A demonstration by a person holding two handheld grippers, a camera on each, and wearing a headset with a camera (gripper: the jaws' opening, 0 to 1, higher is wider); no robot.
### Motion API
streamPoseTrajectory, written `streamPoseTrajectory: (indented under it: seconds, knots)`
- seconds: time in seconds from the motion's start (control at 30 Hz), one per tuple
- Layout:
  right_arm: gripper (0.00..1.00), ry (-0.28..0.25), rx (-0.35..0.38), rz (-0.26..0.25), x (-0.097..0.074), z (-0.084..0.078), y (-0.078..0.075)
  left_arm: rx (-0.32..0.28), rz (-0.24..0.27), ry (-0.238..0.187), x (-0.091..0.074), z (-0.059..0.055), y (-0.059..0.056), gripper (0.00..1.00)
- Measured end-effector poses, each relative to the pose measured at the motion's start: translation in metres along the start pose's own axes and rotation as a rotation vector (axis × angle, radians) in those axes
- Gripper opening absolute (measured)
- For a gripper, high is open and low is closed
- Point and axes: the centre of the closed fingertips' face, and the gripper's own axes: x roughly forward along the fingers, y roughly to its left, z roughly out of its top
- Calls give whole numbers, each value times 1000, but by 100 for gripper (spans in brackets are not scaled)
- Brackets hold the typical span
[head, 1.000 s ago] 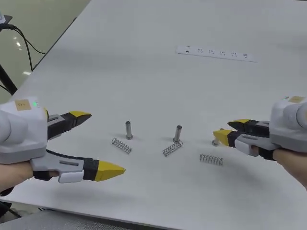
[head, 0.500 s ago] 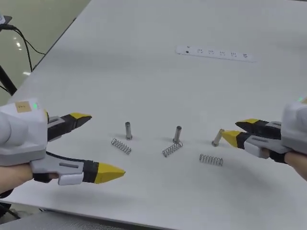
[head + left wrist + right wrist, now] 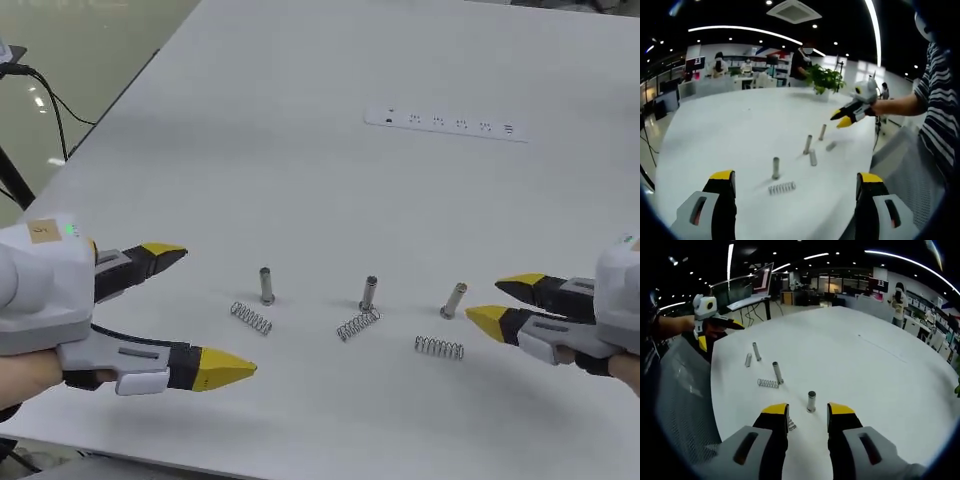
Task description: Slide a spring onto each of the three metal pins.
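- Right gripper [image 3: 483, 299] has drawn back from the rightmost pin [image 3: 455, 299]; its fingers are slightly apart and empty.
- Left gripper [image 3: 220, 309] hovers, fingers wide apart.
- Springs [image 3: 439, 347] lie loose on the table [image 3: 300, 150].

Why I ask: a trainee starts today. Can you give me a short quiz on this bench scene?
1. True or false: a spring is already slid onto a pin.
2. Which gripper has its jaws spread wider? A) the left gripper B) the right gripper C) both alike
3. Fill in: ____ springs lie flat on the table.
Key: 1 false, since every spring lies on the table and none is on a pin. 2 A. 3 three.
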Motion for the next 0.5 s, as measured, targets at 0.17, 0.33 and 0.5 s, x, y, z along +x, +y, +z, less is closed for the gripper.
streamPoseTrajectory:
  seconds: [0.17, 0.33, 0.5]
  knots:
    - [28, 43, -81, 31, 1, -9, 10, 4, -10, 4, 1, 0, -3, 98]
    - [27, 83, -170, 64, 3, -14, 18, 3, -8, 9, 0, -3, -3, 98]
    - [27, 114, -245, 96, 6, -17, 23, 1, -2, 14, -3, -6, -2, 98]
